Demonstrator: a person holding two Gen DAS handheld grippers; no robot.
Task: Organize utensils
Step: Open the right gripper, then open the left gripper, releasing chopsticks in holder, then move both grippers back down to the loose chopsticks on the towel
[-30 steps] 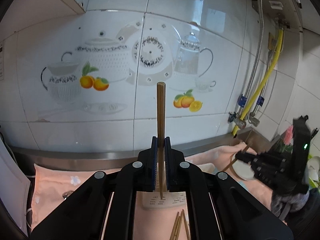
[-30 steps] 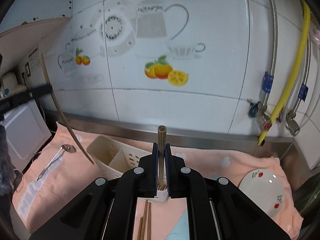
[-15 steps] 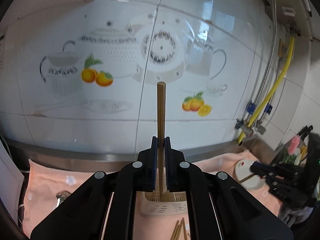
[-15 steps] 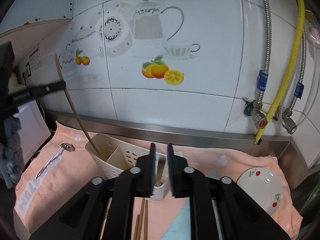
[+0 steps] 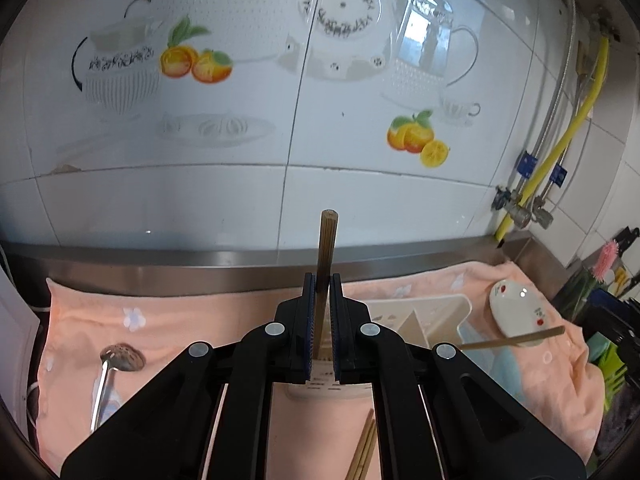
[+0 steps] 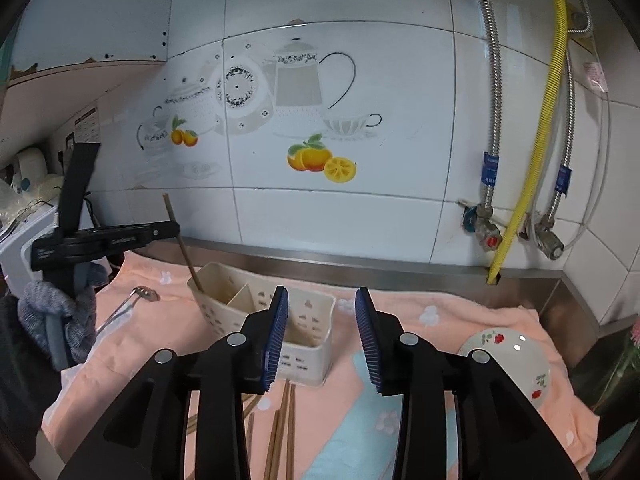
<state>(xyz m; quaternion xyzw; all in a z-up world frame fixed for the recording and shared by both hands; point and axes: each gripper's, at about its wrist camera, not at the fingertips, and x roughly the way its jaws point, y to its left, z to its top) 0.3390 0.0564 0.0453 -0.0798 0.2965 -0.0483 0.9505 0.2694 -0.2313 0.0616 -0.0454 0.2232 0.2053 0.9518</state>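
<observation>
My left gripper [image 5: 320, 284] is shut on a wooden chopstick [image 5: 326, 248] held upright; in the right wrist view the chopstick [image 6: 180, 240] has its lower end inside the left compartment of the cream utensil holder [image 6: 264, 316]. The left gripper also shows there [image 6: 168, 232]. My right gripper [image 6: 322, 312] is open and empty, just above the holder's right compartment. A chopstick [image 5: 516, 338] leans out of the holder [image 5: 420, 320] in the left wrist view. Several loose chopsticks [image 6: 280, 436] lie on the cloth in front of the holder. A metal slotted spoon [image 5: 116, 364] lies to the left.
A peach cloth [image 6: 460, 320] covers the counter. A small white dish [image 6: 508, 360] with red fruit prints lies at the right. A tiled wall [image 6: 360, 220] with pipes and a yellow hose [image 6: 536, 152] stands behind. A white appliance [image 6: 24, 248] is at the far left.
My right gripper has let go of its chopstick into the holder and opened wide. My left gripper has lowered its chopstick into the holder's left compartment.
</observation>
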